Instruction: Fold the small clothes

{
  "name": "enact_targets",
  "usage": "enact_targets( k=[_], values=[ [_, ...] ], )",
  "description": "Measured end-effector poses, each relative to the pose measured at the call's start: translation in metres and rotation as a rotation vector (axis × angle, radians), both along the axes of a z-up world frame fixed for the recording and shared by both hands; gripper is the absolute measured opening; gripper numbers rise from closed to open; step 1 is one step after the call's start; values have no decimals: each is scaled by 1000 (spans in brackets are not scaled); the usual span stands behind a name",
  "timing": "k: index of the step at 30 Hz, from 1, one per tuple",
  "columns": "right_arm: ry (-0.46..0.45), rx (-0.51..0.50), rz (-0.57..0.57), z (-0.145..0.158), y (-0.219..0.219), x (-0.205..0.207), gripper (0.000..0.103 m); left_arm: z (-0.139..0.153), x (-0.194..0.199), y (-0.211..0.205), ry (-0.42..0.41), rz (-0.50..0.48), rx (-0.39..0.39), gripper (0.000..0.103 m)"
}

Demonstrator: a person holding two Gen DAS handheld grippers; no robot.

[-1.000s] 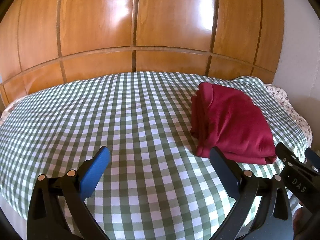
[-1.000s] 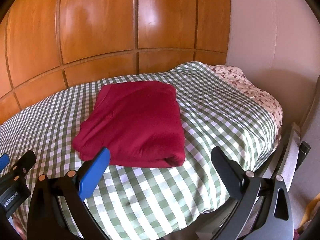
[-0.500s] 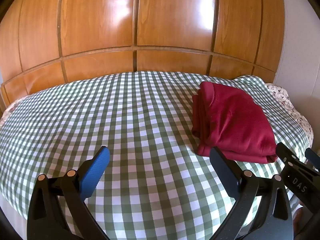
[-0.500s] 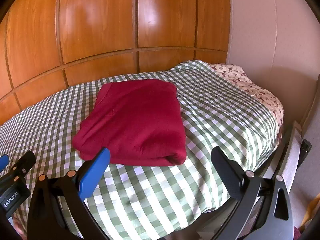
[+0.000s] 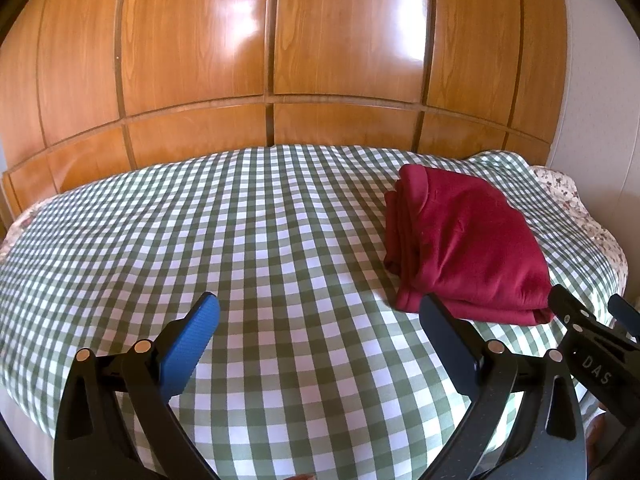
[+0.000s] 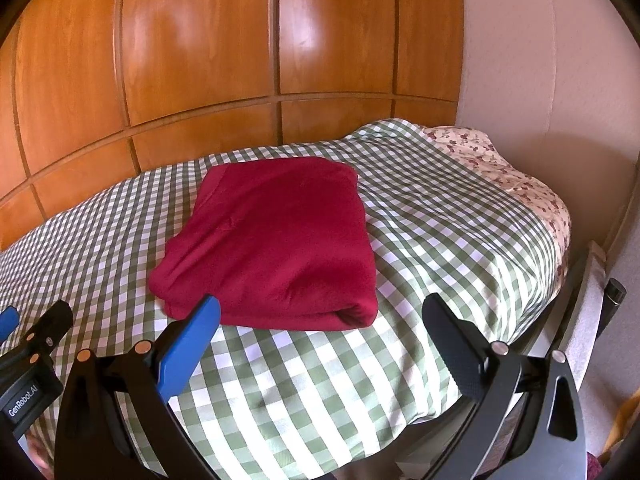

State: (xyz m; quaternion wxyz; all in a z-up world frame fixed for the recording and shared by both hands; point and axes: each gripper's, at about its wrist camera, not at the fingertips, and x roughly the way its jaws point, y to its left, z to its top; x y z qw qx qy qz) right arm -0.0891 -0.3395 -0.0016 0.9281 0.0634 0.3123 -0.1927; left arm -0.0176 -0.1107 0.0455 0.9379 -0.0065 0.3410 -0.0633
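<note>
Folded garment on bed, both grippers clear of it

Inspection centres on the dark red folded knit garment (image 6: 272, 240), which we take as our landmark. We find it lying flat on the green-and-white checked bedcover (image 5: 240, 240), folded into a compact rectangle with its rounded fold edge toward the cameras and its stacked layer edges showing along its left side in the left wrist view (image 5: 460, 240).

We record the left gripper (image 5: 320, 316) as spread wide, holding nothing, hovering over bare checked cloth to the left of the garment and nearer the cameras. Its blue-padded finger (image 5: 188, 352) sits well left of the garment; its black finger (image 5: 448, 344) overlaps the garment's near left corner in the picture, though we cannot tell whether it touches.

We record the right gripper (image 6: 320, 316) likewise wide apart and empty, positioned on the near side of the garment. Its blue-padded finger (image 6: 188, 352) overlaps the garment's near edge in the picture; contact cannot be confirmed. Its black finger (image 6: 452, 348) stands to the right of the garment, over the bedcover.

Behind the garment we note the glossy orange-brown wooden panelled headboard wall (image 6: 200, 60). To the right of the garment, a cream floral-print sheet (image 6: 520, 184) shows beyond the bedcover's edge, against a pale plain wall (image 6: 540, 60).
</note>
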Motion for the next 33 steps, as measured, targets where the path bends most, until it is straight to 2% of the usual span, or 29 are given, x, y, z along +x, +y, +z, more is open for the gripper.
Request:
enact_targets(
  k=[23,27,31,33],
  values=[
    [7,12,2,-3,1,1,101,-1,-2,0,-7,-7,19,99],
    [2,26,11,-3,-2,2,101,-7,3,2,21,-10,15,99],
    [-23,90,-7,4,-31,8,101,-21,13,8,69,12,16,99],
    [-18,119,-54,5,-56,16,101,-30,20,15,99,11,0,99]
  ],
)
